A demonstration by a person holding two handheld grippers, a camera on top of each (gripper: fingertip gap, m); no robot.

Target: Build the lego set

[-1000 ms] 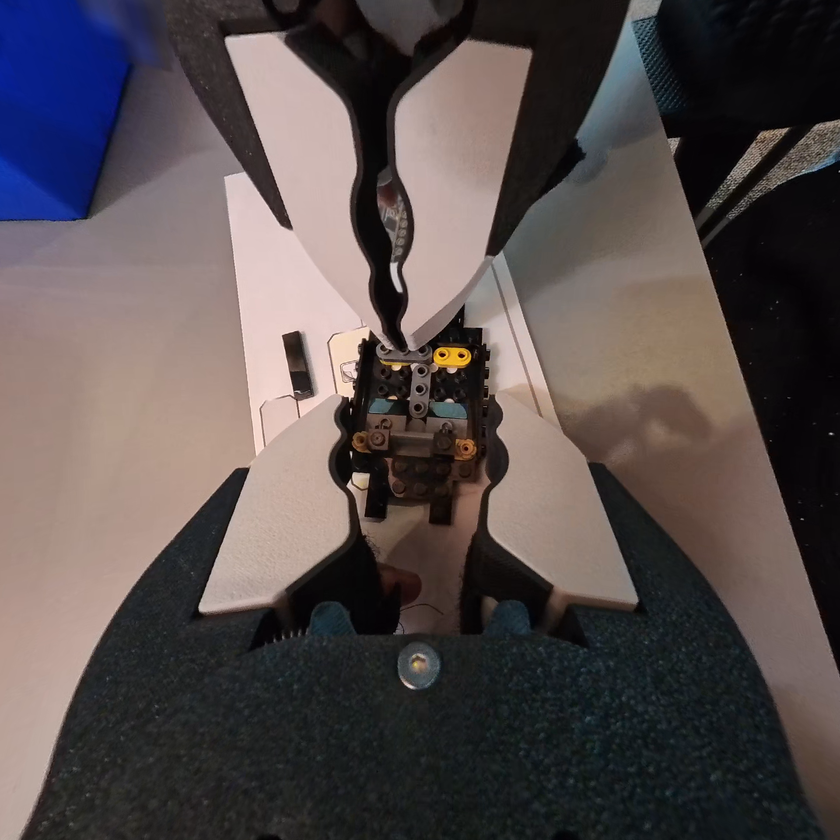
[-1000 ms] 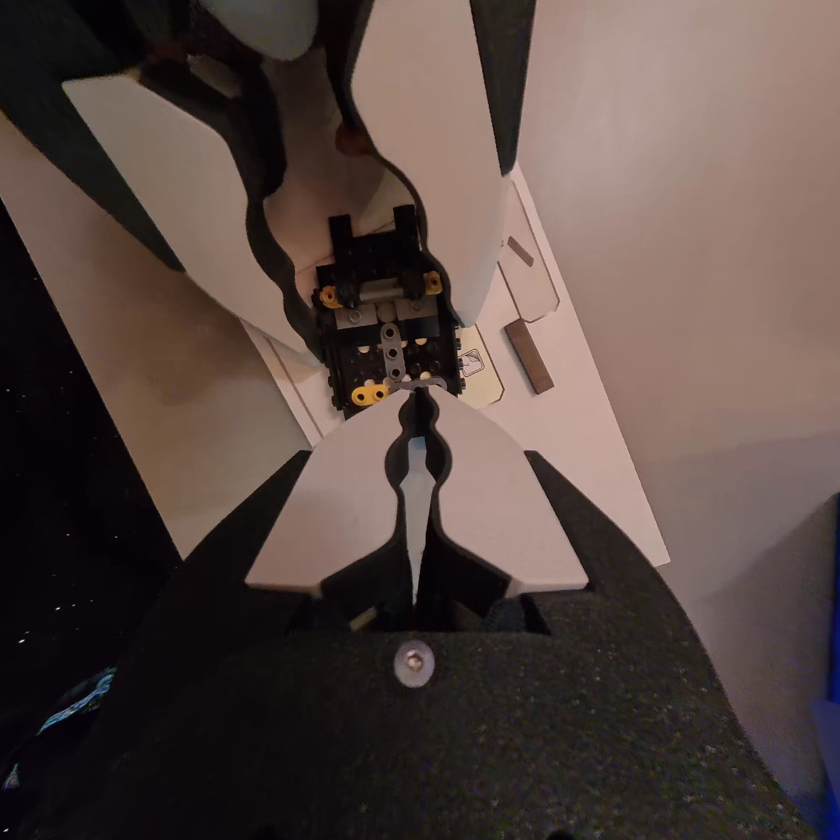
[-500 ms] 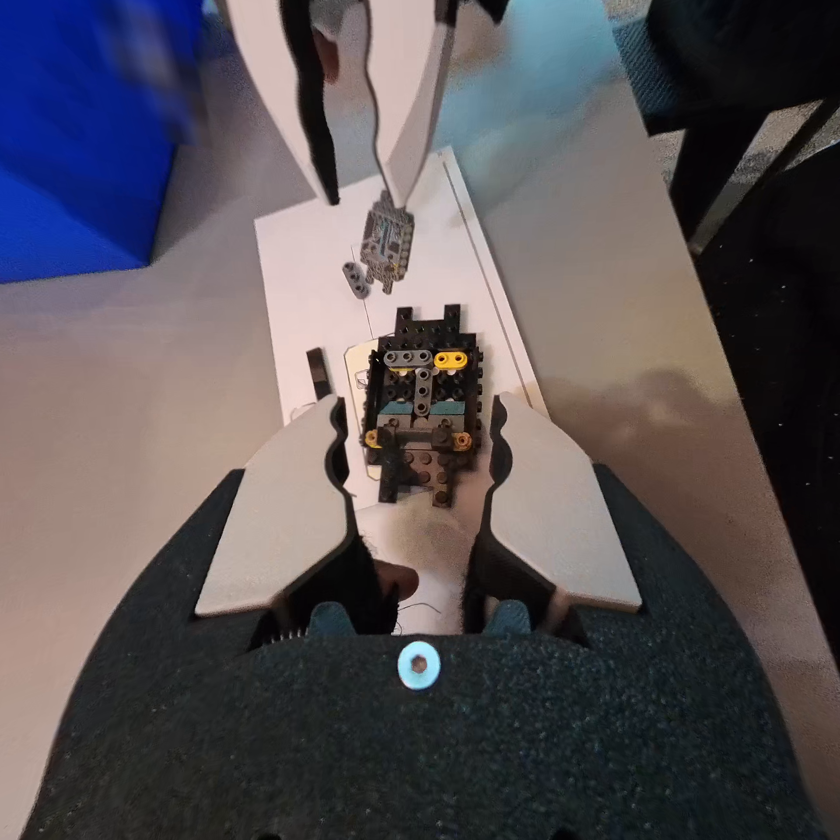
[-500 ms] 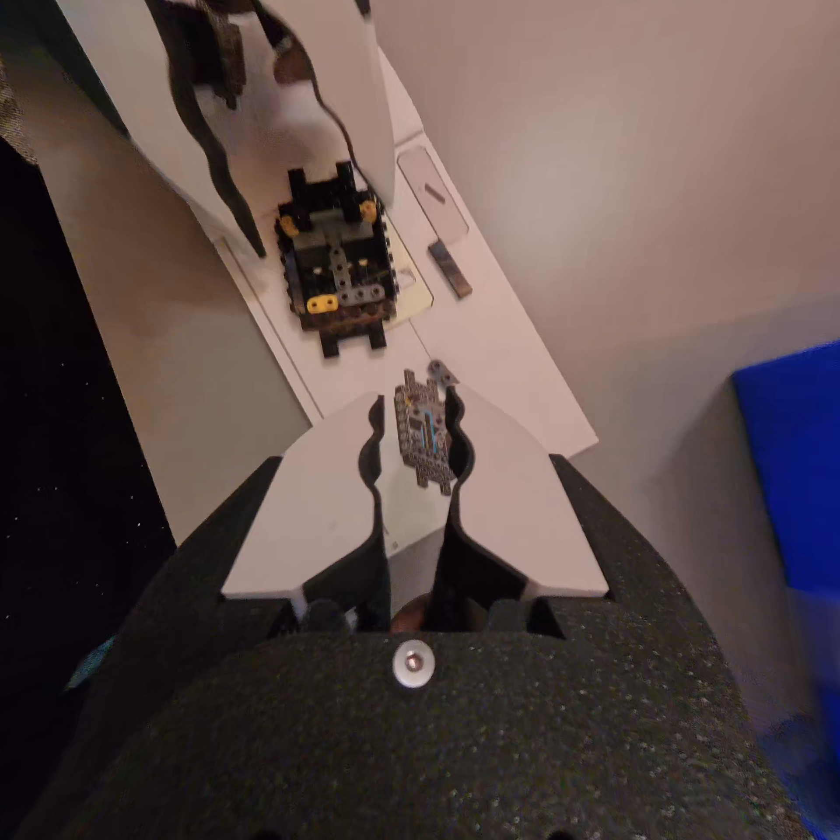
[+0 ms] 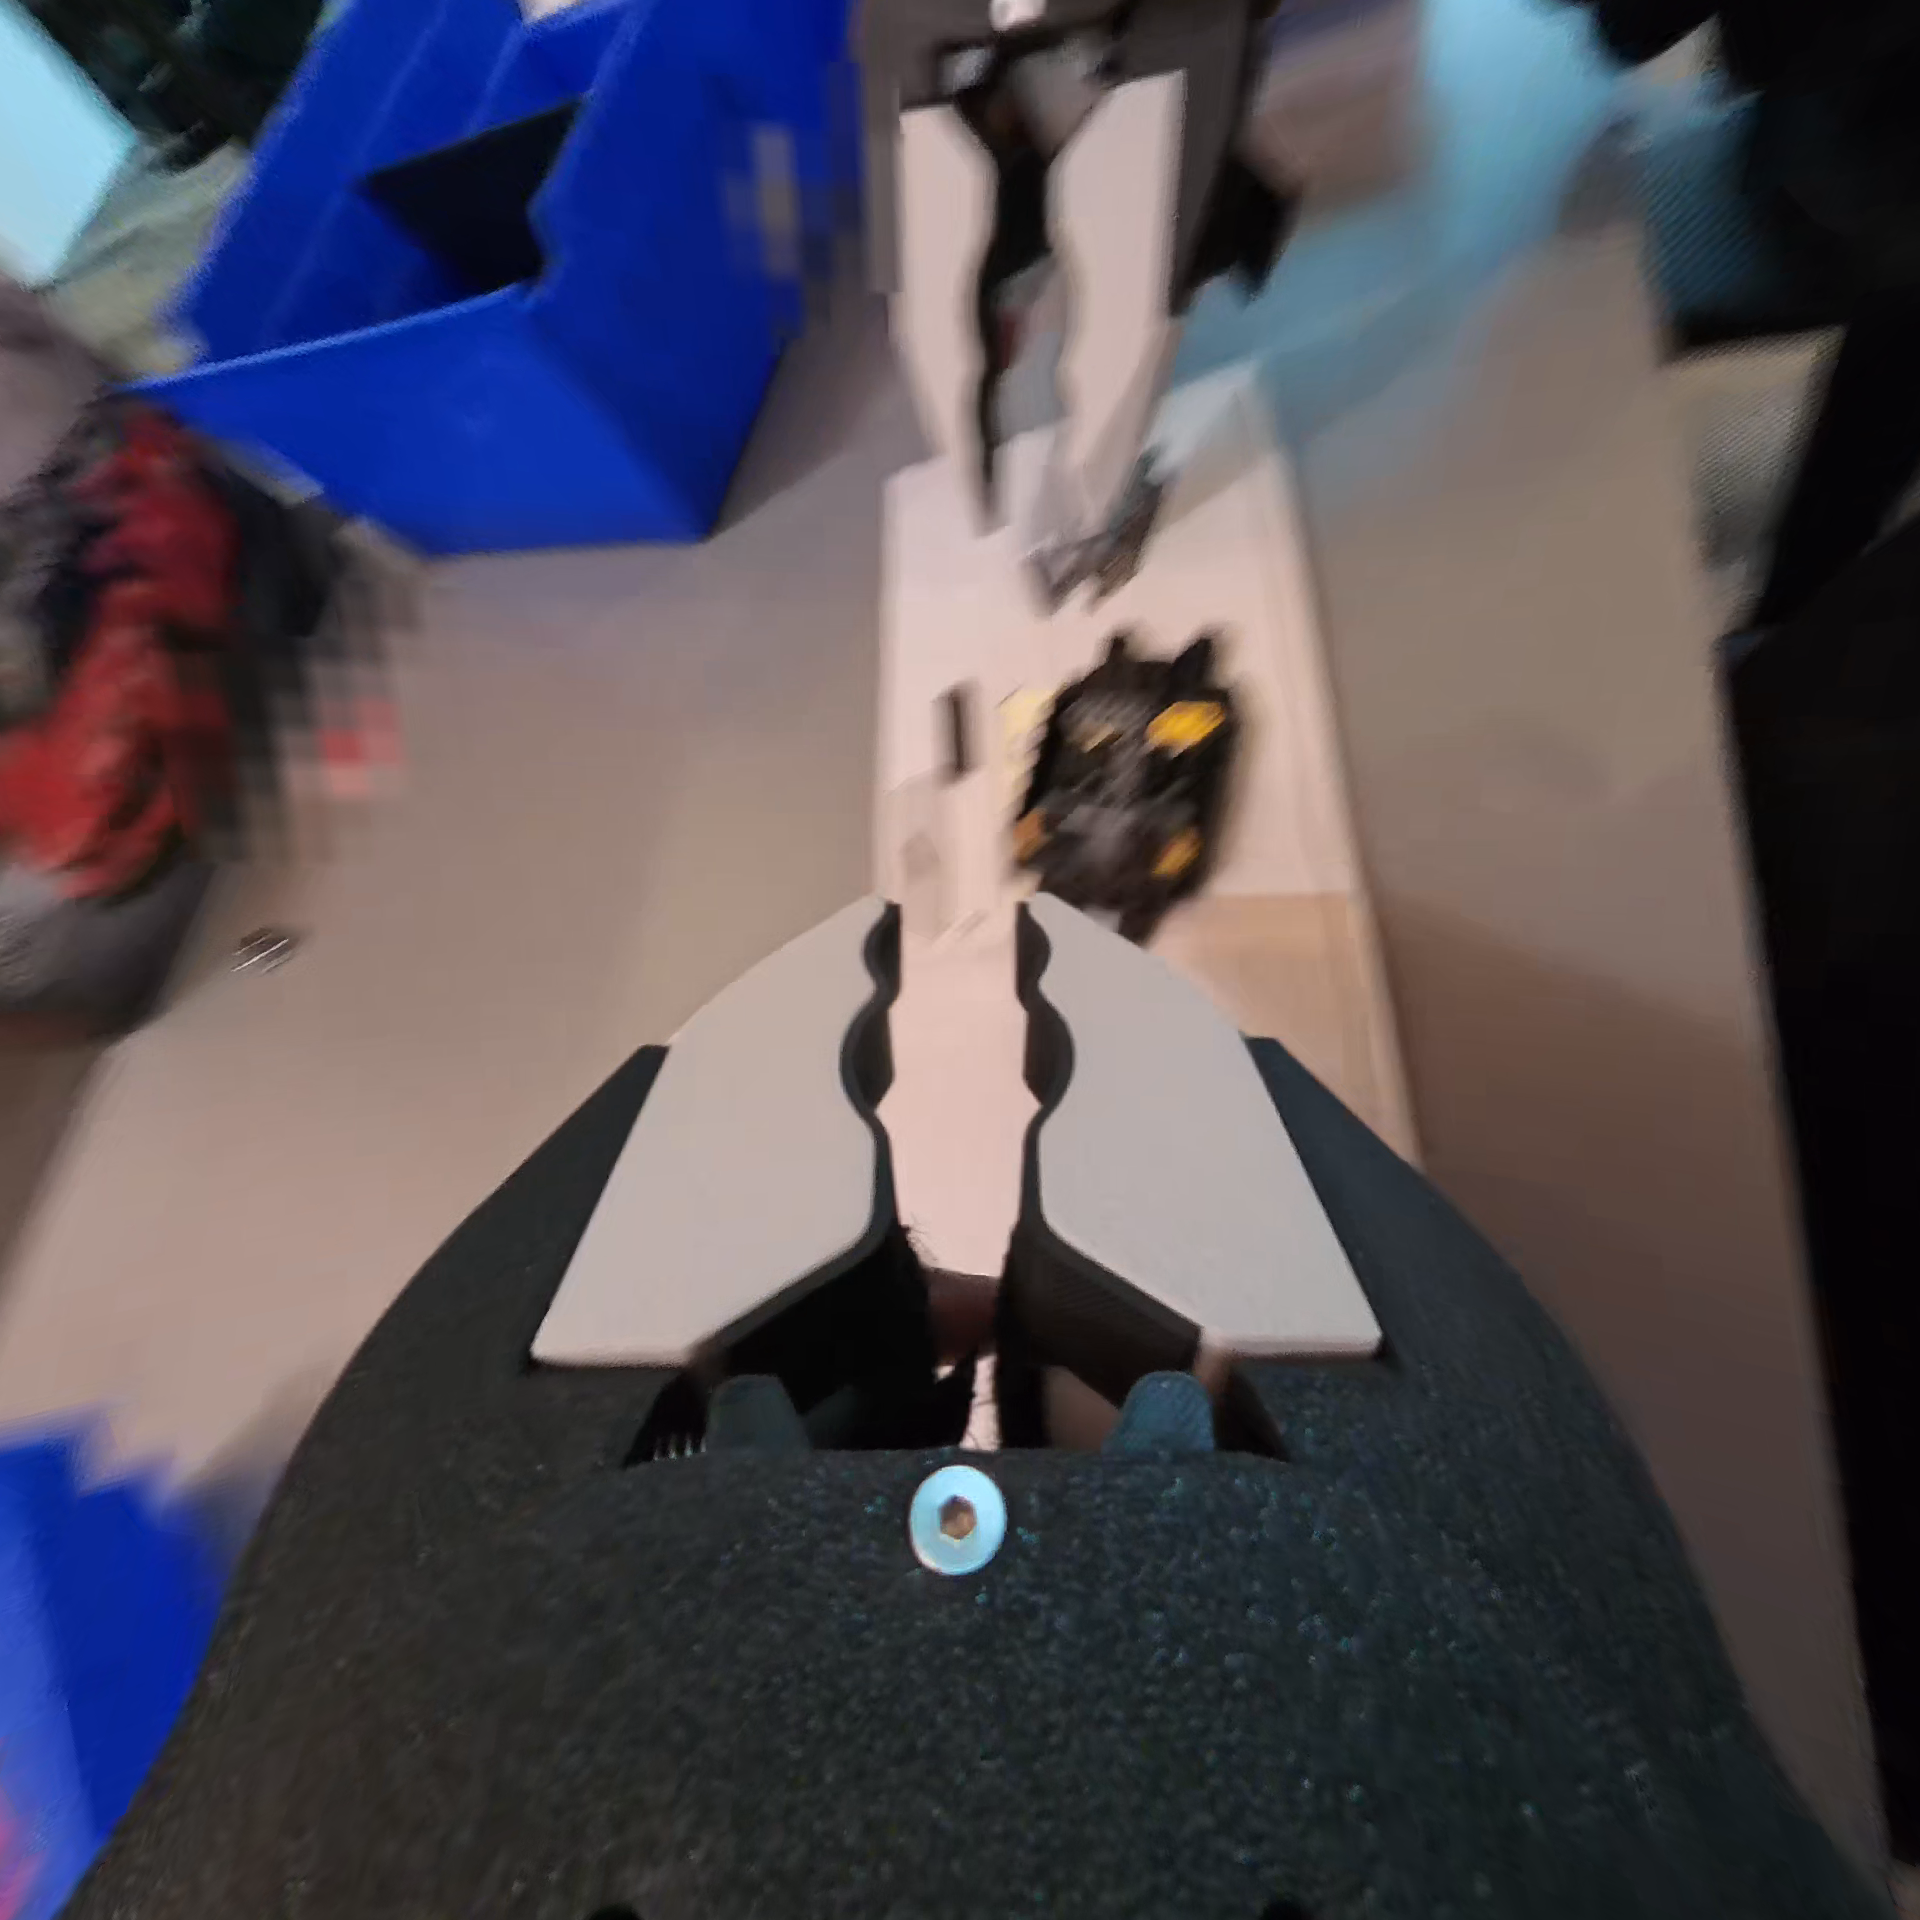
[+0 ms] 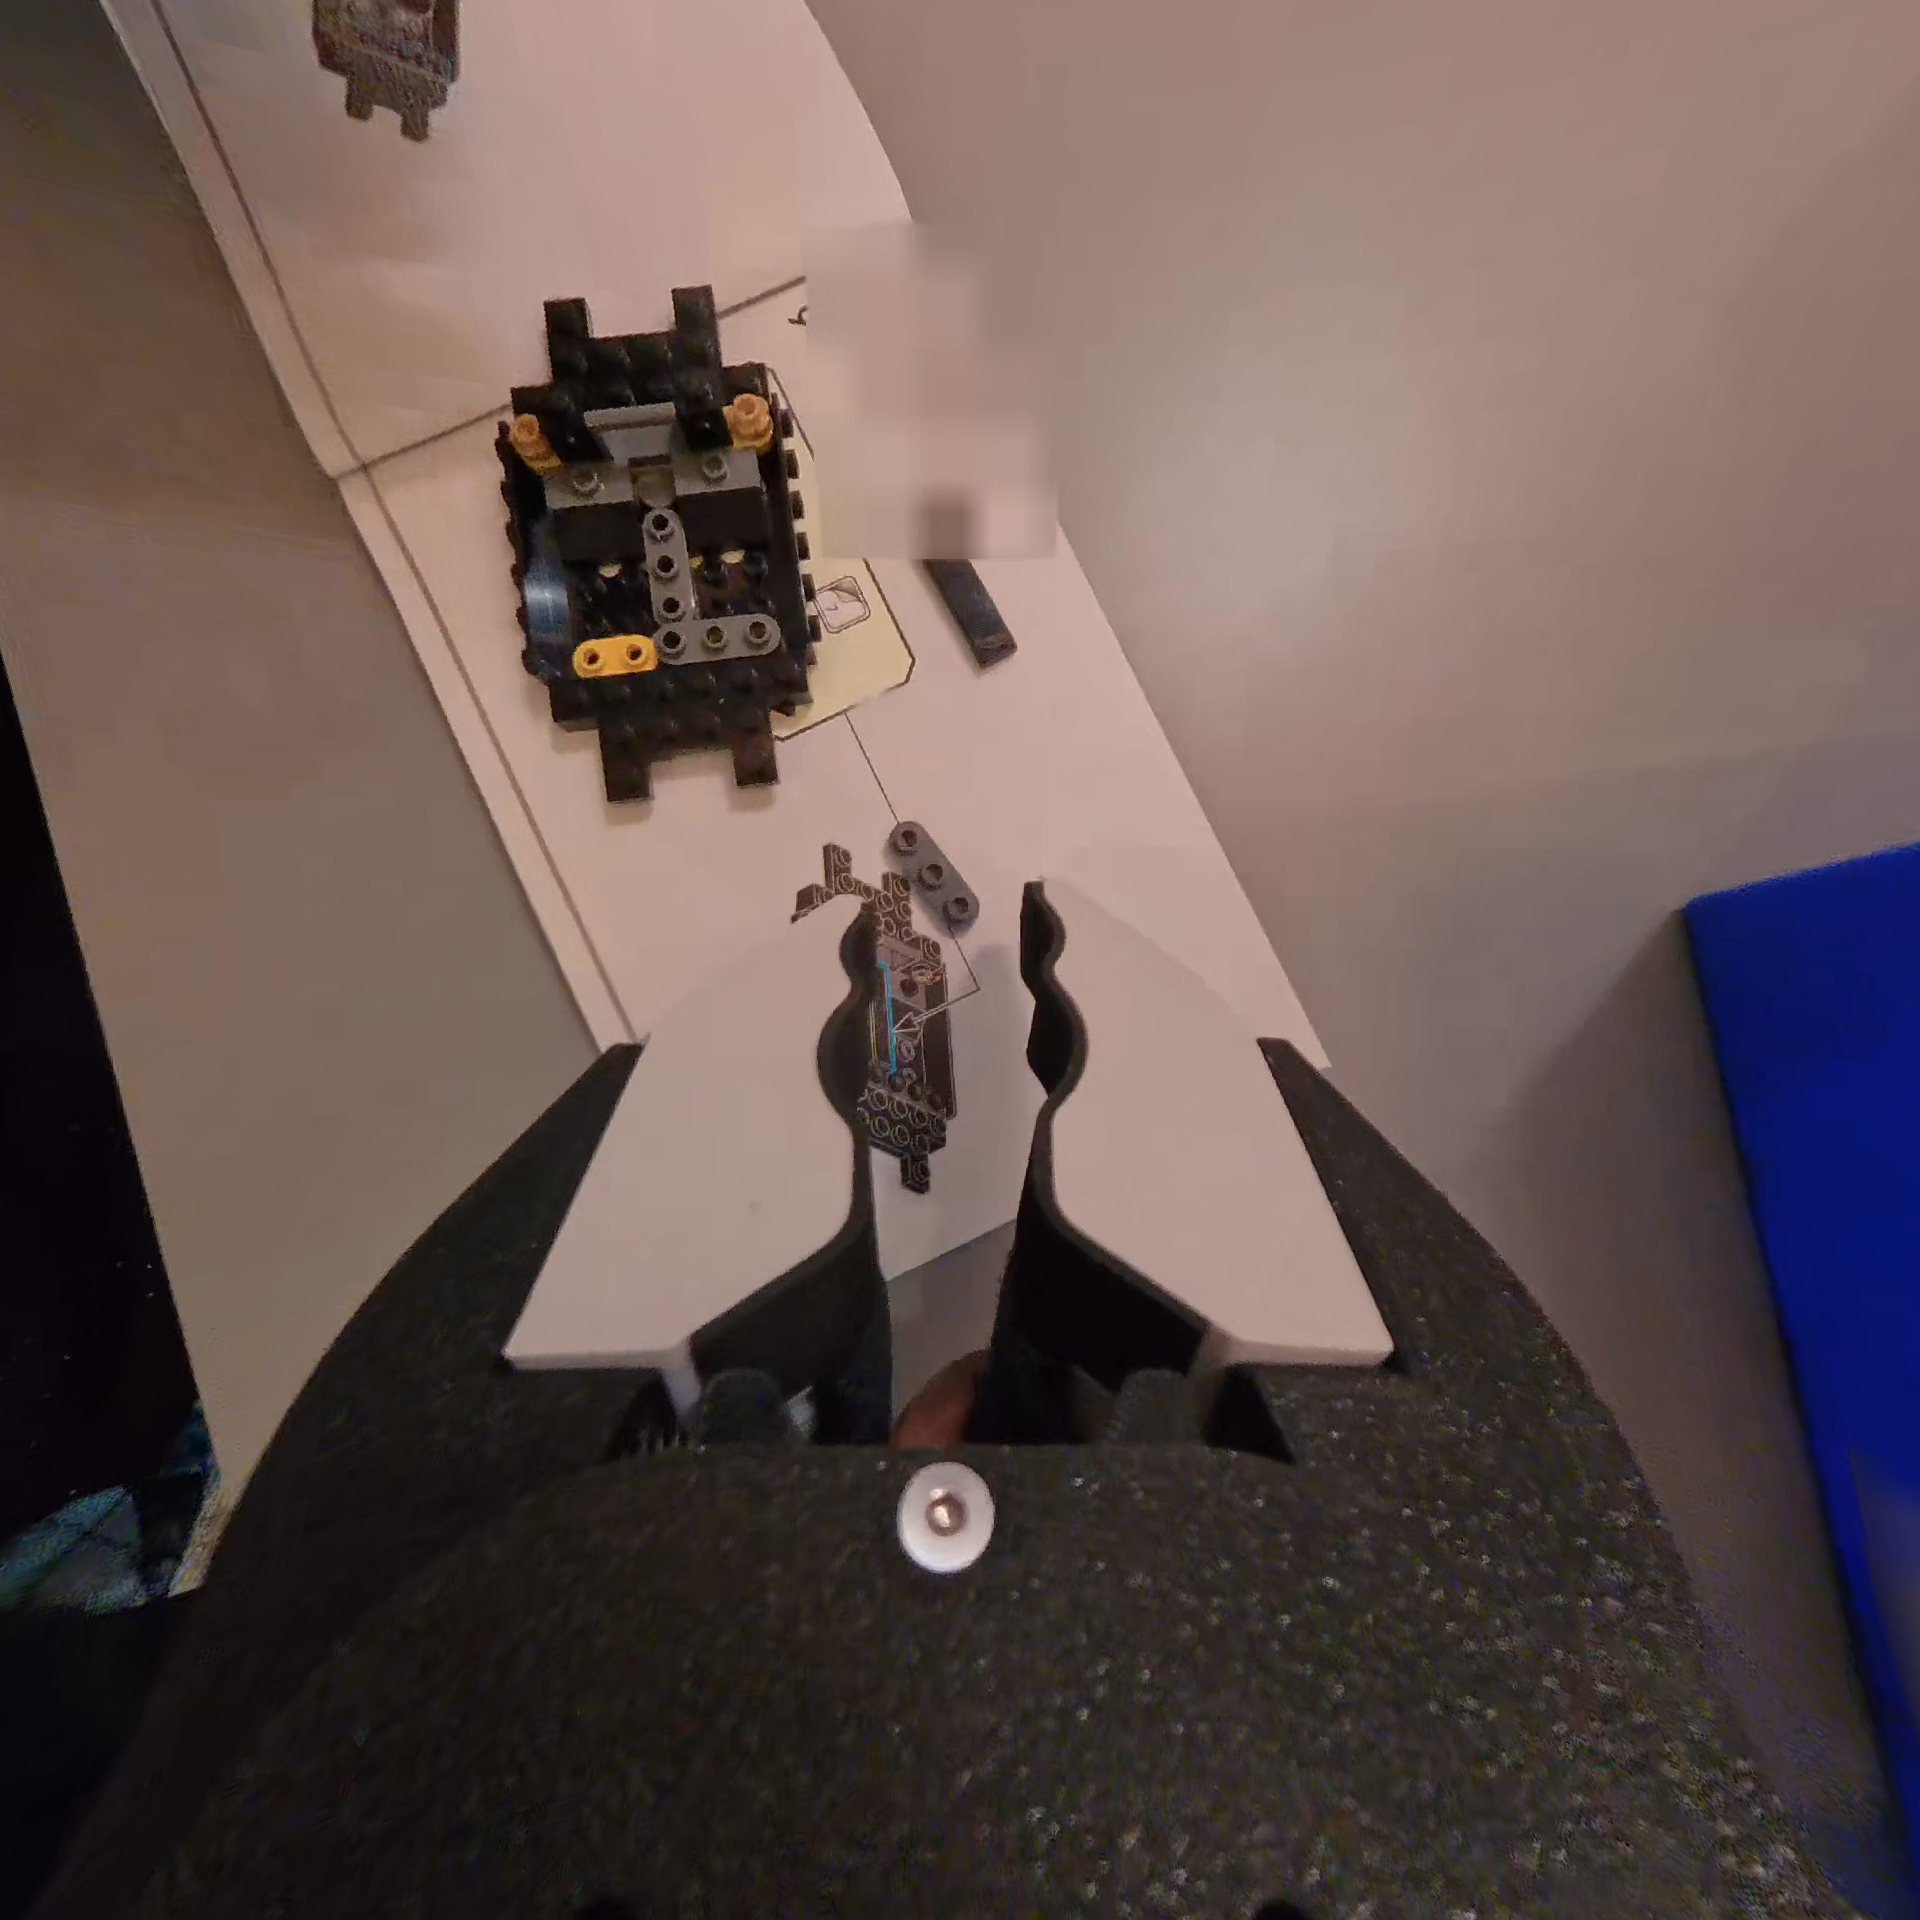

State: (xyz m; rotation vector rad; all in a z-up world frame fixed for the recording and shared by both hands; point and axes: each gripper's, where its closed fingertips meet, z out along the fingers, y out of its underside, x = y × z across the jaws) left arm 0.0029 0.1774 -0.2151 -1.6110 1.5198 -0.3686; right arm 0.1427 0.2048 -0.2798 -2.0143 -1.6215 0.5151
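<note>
Left wrist view, badly blurred: the left gripper (image 5: 958,914) hangs over the table (image 5: 499,935), jaws parted with nothing between them, and the black-and-yellow lego model (image 5: 1127,774) lies ahead on the instruction sheet (image 5: 1288,748), beside a blue bin (image 5: 499,405). Right wrist view, sharp: the right gripper (image 6: 940,914) is spread and empty above the sheet, with the model well ahead and a loose black piece (image 6: 971,613) to its right

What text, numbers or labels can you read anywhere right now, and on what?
No text can be read.
Instruction sheet: printed diagrams only, no legible words or numbers.
Lego model: no lettering visible.
Blue bin: too blurred to tell.
</note>
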